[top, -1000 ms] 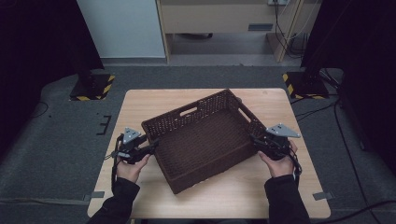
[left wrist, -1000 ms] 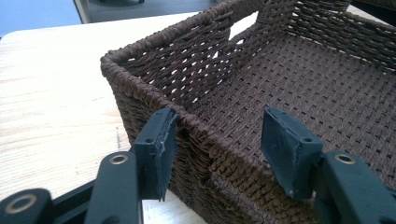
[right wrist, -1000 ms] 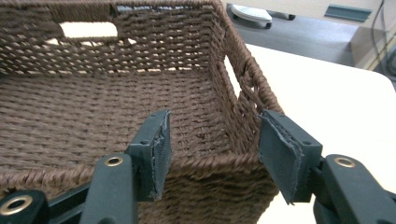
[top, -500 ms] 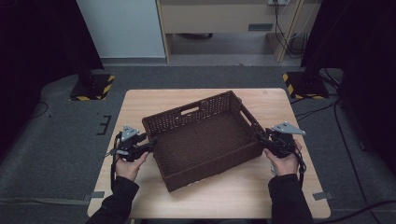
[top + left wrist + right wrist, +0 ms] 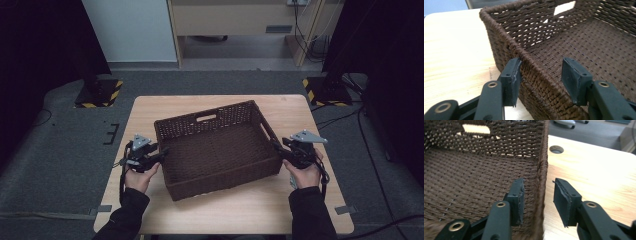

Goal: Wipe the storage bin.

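Grey carpet surrounds a light wooden table (image 5: 150, 115), where a dark brown woven basket (image 5: 220, 150) sits near the middle, turned slightly askew to the table's edges. It has cut-out handle slots; one shows in its far wall.

At the basket's left wall, the left gripper (image 5: 161, 153) straddles the rim. In the left gripper view (image 5: 539, 75) one jaw stands outside the wall and seems to touch the weave, while the other hangs inside the basket with a clear gap to the wall; the jaws have just been closing, with the wall between them, but they do not yet pinch it.

At the right wall, the right gripper (image 5: 278, 147) straddles the rim as well. In the right gripper view (image 5: 537, 198) one jaw is inside, close against the wall, and the other is outside over bare table with a gap left, so the jaws are spread around the wall, not pressing it.

A round hole (image 5: 556, 149) is cut in the tabletop beyond the basket's corner. Yellow-and-black striped stand feet (image 5: 100, 93) rest on the carpet beside the table's far corners.
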A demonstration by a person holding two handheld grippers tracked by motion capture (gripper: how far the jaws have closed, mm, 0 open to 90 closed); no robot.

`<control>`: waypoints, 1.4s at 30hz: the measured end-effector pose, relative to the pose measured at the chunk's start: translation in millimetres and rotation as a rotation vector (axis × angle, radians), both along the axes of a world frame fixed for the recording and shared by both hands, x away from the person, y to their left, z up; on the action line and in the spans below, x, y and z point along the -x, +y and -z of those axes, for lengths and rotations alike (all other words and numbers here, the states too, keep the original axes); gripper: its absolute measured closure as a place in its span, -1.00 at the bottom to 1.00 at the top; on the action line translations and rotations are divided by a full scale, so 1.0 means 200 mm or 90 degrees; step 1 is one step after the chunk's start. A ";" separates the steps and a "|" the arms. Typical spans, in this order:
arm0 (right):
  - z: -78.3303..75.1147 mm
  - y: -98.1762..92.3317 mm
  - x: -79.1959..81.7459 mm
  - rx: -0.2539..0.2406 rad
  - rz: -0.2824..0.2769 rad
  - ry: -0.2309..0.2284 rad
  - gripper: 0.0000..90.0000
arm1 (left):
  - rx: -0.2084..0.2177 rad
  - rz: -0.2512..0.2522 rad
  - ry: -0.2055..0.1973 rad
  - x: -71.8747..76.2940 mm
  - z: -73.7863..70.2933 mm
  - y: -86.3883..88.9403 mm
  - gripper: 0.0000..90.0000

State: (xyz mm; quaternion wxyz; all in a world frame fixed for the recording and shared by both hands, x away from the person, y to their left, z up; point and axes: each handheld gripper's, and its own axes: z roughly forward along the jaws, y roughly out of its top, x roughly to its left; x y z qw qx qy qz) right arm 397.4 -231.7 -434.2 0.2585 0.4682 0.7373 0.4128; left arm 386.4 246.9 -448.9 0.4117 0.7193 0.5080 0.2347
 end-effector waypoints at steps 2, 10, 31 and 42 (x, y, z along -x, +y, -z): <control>0.02 0.01 -0.03 0.007 -0.013 0.008 0.45 | 0.007 -0.002 0.004 0.00 0.00 0.01 0.09; 0.04 0.01 -0.01 0.012 -0.020 0.037 0.69 | -0.007 0.012 0.003 0.02 0.00 -0.01 0.05; 0.03 0.05 -0.05 0.012 -0.051 0.030 0.58 | -0.021 0.008 0.013 -0.03 0.03 0.02 0.23; 0.00 0.08 0.04 0.024 -0.078 0.033 0.51 | -0.024 0.006 0.011 0.01 0.03 0.05 0.33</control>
